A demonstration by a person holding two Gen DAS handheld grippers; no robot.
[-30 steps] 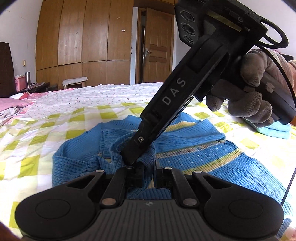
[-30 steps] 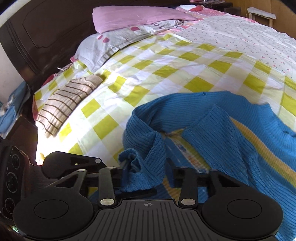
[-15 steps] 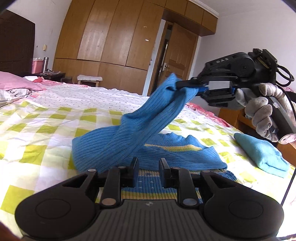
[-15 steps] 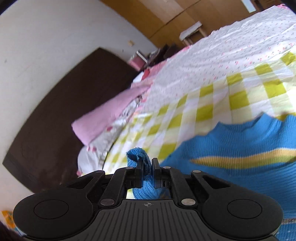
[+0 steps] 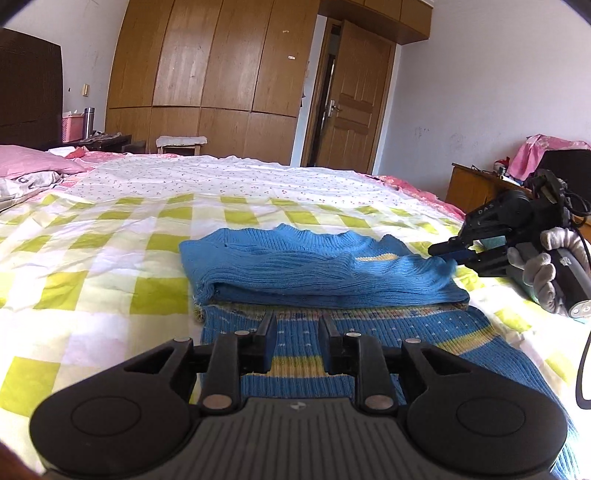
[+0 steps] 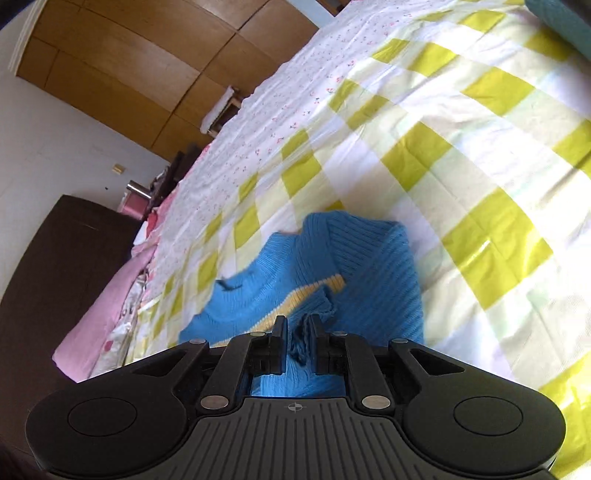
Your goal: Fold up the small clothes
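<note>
A small blue knit sweater point(image 5: 317, 273) with yellow stripes lies on the checked bedsheet. One sleeve is folded across its chest from left to right. My left gripper point(image 5: 297, 325) is open and empty, low over the sweater's lower part. My right gripper point(image 5: 441, 254) is at the sweater's right edge, with the sleeve cuff at its tips. In the right wrist view the jaws stand slightly apart with the loose cuff point(image 6: 301, 332) between them, and the sweater point(image 6: 362, 280) lies beyond.
The bed point(image 5: 110, 236) has a yellow-and-white checked sheet and a floral quilt point(image 5: 236, 177) farther back. Pink pillows point(image 5: 33, 166) lie at the left. A folded teal cloth point(image 6: 557, 22) lies to the right. A wardrobe and a door stand behind.
My right gripper carried the sleeve up and across to the sweater's right side, laid it down and opened its jaws. My left gripper opened wider and drew back.
</note>
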